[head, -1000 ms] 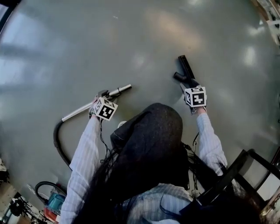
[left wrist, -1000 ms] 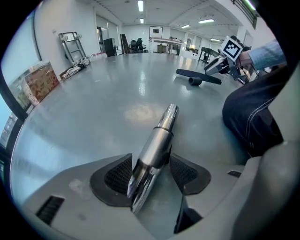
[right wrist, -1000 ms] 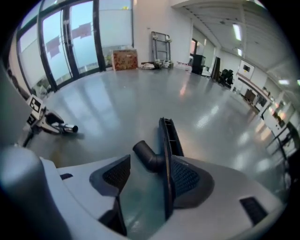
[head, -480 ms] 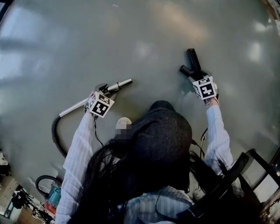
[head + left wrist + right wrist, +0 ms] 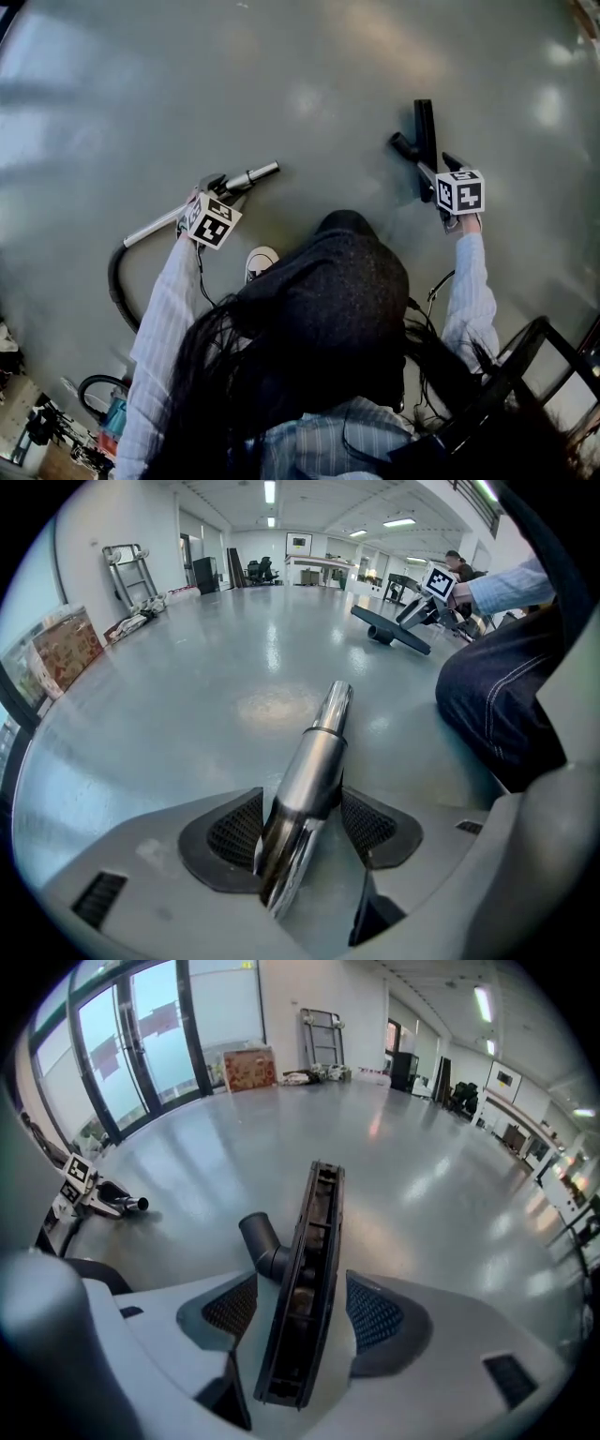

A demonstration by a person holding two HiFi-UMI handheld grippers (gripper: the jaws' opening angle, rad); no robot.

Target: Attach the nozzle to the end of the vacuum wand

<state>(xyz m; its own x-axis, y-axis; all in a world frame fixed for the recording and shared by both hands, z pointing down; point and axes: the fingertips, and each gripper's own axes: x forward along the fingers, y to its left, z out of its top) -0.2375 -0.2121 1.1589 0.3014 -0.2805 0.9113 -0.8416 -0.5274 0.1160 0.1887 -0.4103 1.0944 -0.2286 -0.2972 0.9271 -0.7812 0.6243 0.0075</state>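
The left gripper (image 5: 302, 810) is seen clamped on the vacuum wand (image 5: 323, 733), with both pads pressed against the shiny metal tube. The tube's narrower open end is pointed out ahead, low over the grey floor (image 5: 309, 84). Over on the other side, the right gripper (image 5: 314, 1314) is spread wide, its jaws having just been opening. The nozzle (image 5: 314, 1232) is found standing on edge between them, with clear space visible beside the right pad, so no squeeze is being applied there. Its round neck (image 5: 255, 1234) is angled off to the left, towards the side where the wand is held. In the head view both tools are pointed steeply down at the floor, well apart, and a denim-clad leg (image 5: 497, 705) is caught at the right of the left gripper view. Behind the wand, a dark hose (image 5: 117, 281) is curved back along the floor. Wand tip and nozzle neck are not yet joined
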